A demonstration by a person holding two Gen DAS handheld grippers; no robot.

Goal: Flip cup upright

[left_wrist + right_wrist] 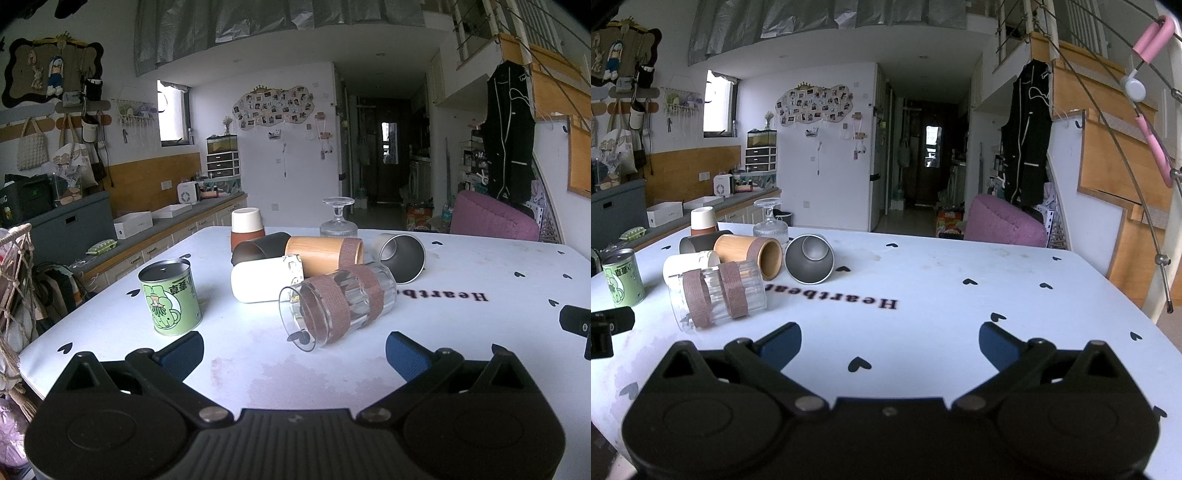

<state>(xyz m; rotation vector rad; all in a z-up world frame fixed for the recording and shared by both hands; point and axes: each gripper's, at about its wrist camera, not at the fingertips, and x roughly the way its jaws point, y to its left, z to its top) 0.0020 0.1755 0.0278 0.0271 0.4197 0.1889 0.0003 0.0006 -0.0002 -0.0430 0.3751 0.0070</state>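
Observation:
A clear glass cup [338, 301] with two brown bands lies on its side, mouth toward me, just ahead of my open left gripper [294, 352]; it also shows in the right wrist view [716, 295]. Behind it lie a white cup [266, 278], a bamboo cup [325, 251], a dark cup [260, 247] and a steel cup [399, 256], all on their sides. My right gripper [890, 345] is open and empty over bare table, right of the cups.
A green tin can [170, 297] stands upright at the left. An inverted white and brown cup [246, 227] and an inverted stemmed glass [338, 221] stand at the back. The white table [997, 288] has black hearts. A pink chair [1004, 225] is beyond it.

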